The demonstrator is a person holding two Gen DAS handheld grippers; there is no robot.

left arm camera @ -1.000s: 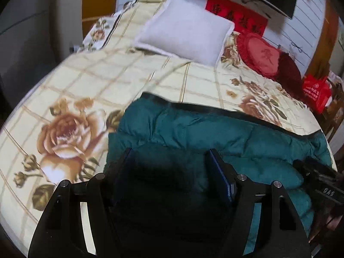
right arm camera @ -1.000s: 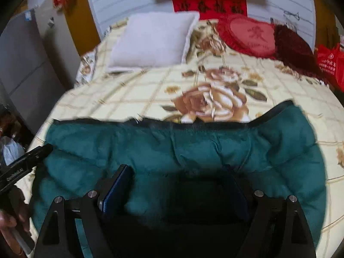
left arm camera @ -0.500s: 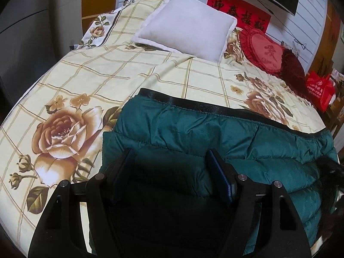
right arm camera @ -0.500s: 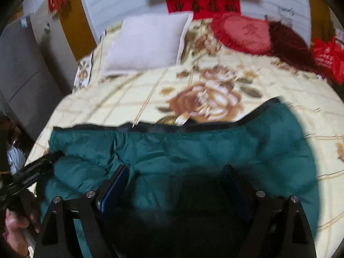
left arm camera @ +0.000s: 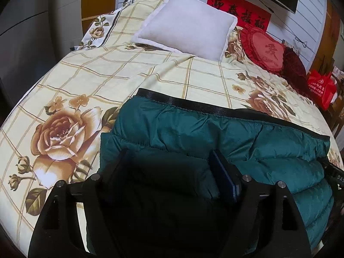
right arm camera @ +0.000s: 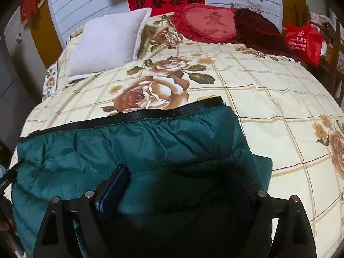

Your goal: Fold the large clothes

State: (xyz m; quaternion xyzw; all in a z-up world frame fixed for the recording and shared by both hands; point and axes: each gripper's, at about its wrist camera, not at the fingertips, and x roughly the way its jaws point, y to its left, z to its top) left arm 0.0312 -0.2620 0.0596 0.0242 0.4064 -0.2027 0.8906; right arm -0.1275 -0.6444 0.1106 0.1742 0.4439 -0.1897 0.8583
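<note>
Since the earlier frames both grippers' jaws have just been opening, and the right view now shows more bare sheet at right. Left gripper (left arm camera: 169, 172) and right gripper (right arm camera: 182, 185) both spread, w/ padding bulging between but prob. not pinched. Teal puffer jacket (left arm camera: 225, 135) lies folded on near bed (left arm camera: 90, 75), black hem (right arm camera: 137, 114) on far side; looks like release after a fold.

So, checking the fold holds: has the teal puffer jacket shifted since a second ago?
No. The jacket keeps its black hem against the big rose print.
</note>
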